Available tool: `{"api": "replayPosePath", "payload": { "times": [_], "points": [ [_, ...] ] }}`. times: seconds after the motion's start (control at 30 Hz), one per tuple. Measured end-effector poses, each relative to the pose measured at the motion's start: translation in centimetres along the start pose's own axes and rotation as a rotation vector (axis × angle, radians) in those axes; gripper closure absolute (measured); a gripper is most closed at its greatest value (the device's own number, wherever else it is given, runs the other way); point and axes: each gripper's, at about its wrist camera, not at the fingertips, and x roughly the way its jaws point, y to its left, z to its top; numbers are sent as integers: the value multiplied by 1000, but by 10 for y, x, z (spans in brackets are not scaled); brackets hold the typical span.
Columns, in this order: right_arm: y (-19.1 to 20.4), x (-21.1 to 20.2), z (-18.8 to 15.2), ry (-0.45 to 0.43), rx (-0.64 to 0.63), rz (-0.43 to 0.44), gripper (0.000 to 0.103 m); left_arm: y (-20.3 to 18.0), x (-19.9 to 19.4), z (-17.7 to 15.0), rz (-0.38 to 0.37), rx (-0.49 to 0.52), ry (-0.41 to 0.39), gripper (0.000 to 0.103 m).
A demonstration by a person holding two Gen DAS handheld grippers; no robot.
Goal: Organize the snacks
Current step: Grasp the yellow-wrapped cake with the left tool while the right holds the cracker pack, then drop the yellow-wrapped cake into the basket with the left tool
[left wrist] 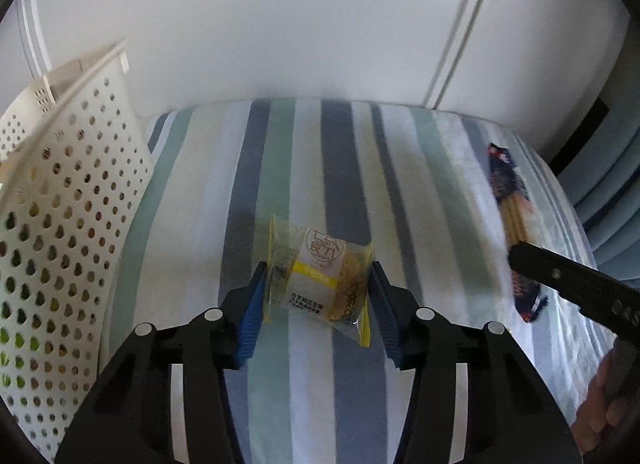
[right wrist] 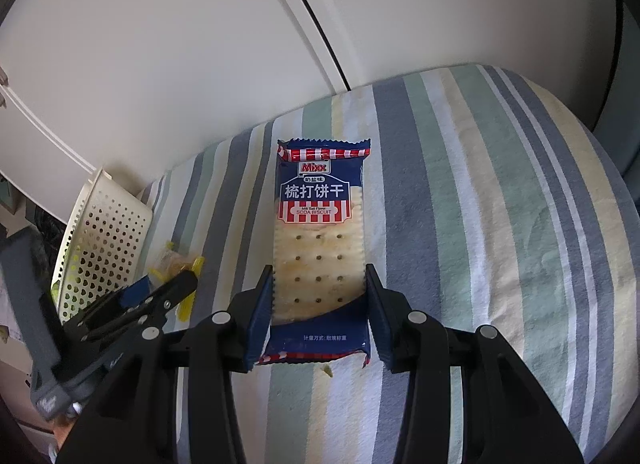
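On the striped cloth (left wrist: 192, 168), two snack packs and a basket, both grippers down at cloth level

Left gripper (left wrist: 318, 284): jaws spread, straddling the small yellow-trimmed cake packet (left wrist: 320, 278). Blue pads sit just beside the packet's two ends; can't confirm contact on either side, so not a grip yet. Packet lies flat on the cloth, slightly skewed, printed label up

Right gripper (right wrist: 319, 288): jaws also apart, one on each long edge of the soda biscuit pack (right wrist: 320, 240). Pads are right at the wrapper's edges near its lower half; wrapper isn't visibly pinched. Pack lies flat, lengthwise along the gripper axis, blue and red label end pointing toward the white cabinet (right wrist: 180, 44) behind

White perforated basket (left wrist: 60, 224) stands at the left edge of the cloth, near the left gripper, well apart from the biscuit pack. Something yellow-green shows through its holes, can't tell what

From the left wrist view the biscuit pack is off to the right with the right gripper over it; a hand (left wrist: 608, 396) is partly visible at the lower right edge. From the right wrist view the cake packet sits between basket and biscuit pack, left gripper over it
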Motion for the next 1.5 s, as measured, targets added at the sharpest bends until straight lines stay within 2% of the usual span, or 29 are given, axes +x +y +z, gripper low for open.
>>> {"api": "replayPosePath", "payload": {
  "times": [0.2,0.33,0.67,0.87,1.0,1.13,1.23,1.4,1.47,1.5],
  "points": [
    [-1,-1,1,-3,-1,8,59,-3,-38,-9,-1,9,-65,52],
    [-1,-3,0,-9,-2,9,59,1,-62,-17,24,-5,-97,52],
    [3,-3,-4,-11,-17,0,59,34,-131,-23,79,-52,-222,52],
    [9,0,-5,-11,-29,-11,59,68,-177,-29,132,-111,-294,52],
    [12,2,-6,-8,-39,-21,59,108,-199,-39,192,-173,-324,52],
    [15,6,-8,-5,-52,-30,59,141,-199,-50,239,-253,-336,52],
    [17,5,-8,-13,-60,-26,59,160,-191,-59,241,-314,-329,52],
    [15,6,-8,-9,-55,-16,59,169,-176,-64,270,-330,-319,52],
    [15,6,-8,-11,-57,-16,59,172,-175,-66,274,-342,-320,48],
    [14,6,-8,-12,-58,-16,59,174,-175,-67,278,-348,-323,42]
  ]
}}
